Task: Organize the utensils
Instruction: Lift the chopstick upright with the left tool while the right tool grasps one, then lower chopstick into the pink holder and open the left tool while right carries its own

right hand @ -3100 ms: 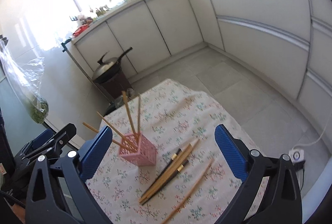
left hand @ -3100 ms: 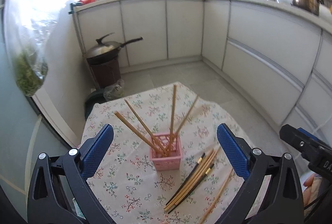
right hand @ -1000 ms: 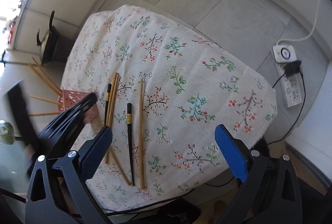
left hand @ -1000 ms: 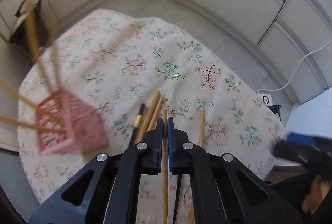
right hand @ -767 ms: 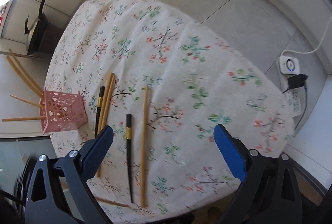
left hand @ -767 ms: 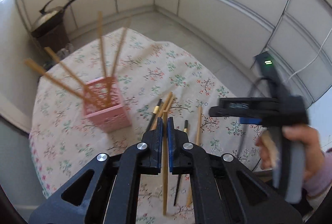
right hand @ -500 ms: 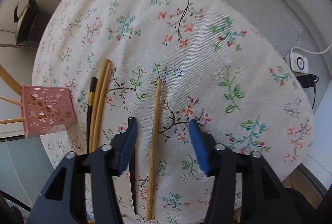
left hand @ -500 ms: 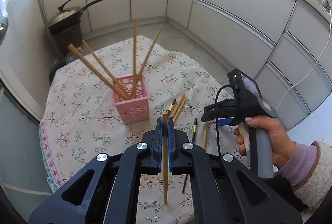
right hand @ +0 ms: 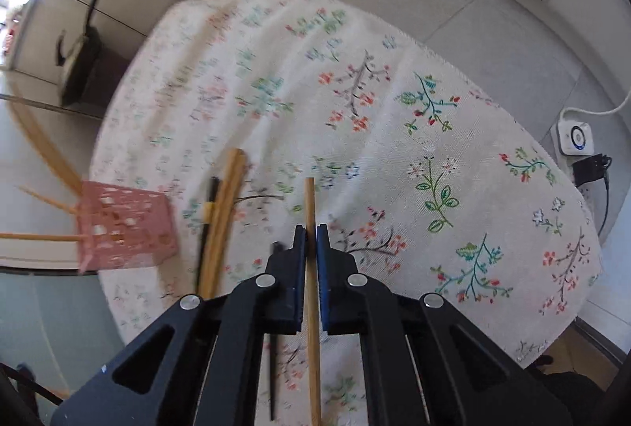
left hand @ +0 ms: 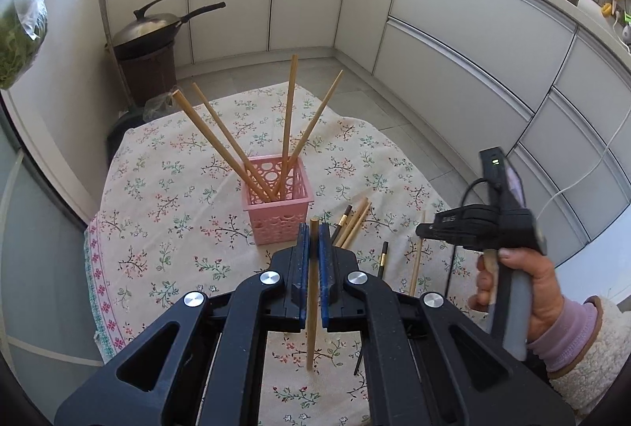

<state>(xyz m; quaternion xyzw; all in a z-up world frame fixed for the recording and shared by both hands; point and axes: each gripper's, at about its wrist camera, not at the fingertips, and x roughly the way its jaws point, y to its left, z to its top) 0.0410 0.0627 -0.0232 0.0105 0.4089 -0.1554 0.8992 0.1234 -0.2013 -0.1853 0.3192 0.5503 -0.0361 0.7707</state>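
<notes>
My left gripper (left hand: 314,248) is shut on a wooden chopstick (left hand: 312,319) and holds it above the floral tablecloth (left hand: 177,197), just in front of the pink basket (left hand: 278,205). Several wooden chopsticks stand in that basket. To the right a hand holds my right gripper (left hand: 422,228) low over the cloth. In the right wrist view my right gripper (right hand: 310,240) is shut on another wooden chopstick (right hand: 309,201) that lies along the cloth. The pink basket (right hand: 126,228) is at the left, blurred.
A pair of wooden chopsticks (right hand: 226,205) and a black one (right hand: 206,228) lie between basket and right gripper; another black one (right hand: 272,367) lies under it. A lidded wok (left hand: 150,31) sits on a bin behind the table. A power strip (right hand: 575,138) lies on the floor.
My right gripper came down over the lone wooden chopstick and its jaws went from wide open to shut on it. My left gripper lifted its chopstick off the cloth and now faces the basket.
</notes>
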